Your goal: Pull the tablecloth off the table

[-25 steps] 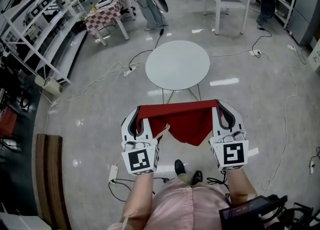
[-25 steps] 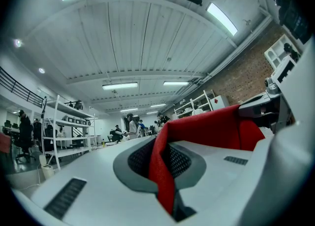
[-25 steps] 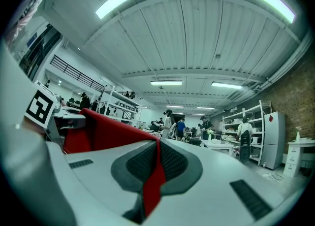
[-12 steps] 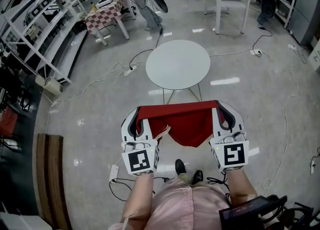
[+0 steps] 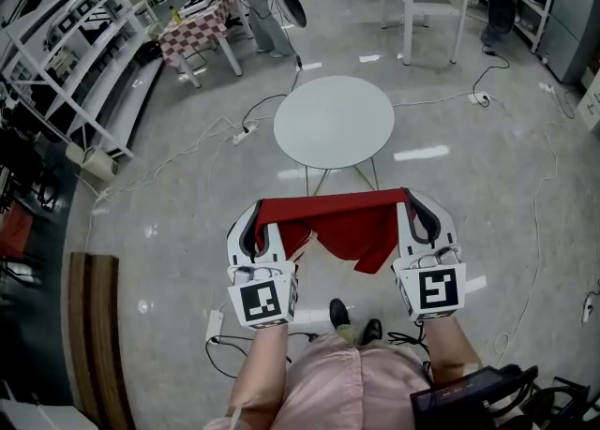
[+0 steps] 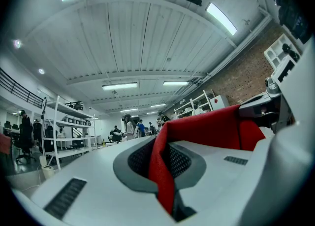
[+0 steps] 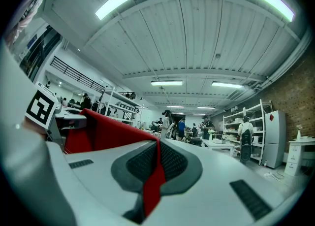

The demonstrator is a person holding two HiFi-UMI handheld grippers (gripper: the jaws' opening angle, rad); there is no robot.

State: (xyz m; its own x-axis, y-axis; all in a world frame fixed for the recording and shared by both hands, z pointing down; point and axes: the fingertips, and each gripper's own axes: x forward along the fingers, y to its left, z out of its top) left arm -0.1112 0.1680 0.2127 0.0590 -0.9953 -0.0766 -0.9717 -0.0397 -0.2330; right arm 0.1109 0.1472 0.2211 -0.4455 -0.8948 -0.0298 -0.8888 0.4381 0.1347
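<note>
Two grippers share one red tablecloth [image 5: 339, 228].

Head view: the left gripper [image 5: 260, 207] and the right gripper [image 5: 409, 198] are held out in front of the person's body. They sit side by side and well apart, both pointing level and away. The cloth's upper edge runs taut between them, and the rest hangs below in loose folds above the floor [image 5: 169, 250]. The round white table [image 5: 334, 121] stands beyond, bare and well apart from the cloth. On this evidence the pull-off itself appears complete, and the step in hand is the hold that follows it. The next move probably calls for lowering the cloth or laying it aside without letting it drag.

Left gripper view: the jaws are pressed together on a fold of the cloth [image 6: 209, 129]. The cloth runs off to the right toward the other gripper.

Right gripper view: the jaws are likewise clamped on a red fold [image 7: 108, 130], which leads off to the left.
</note>
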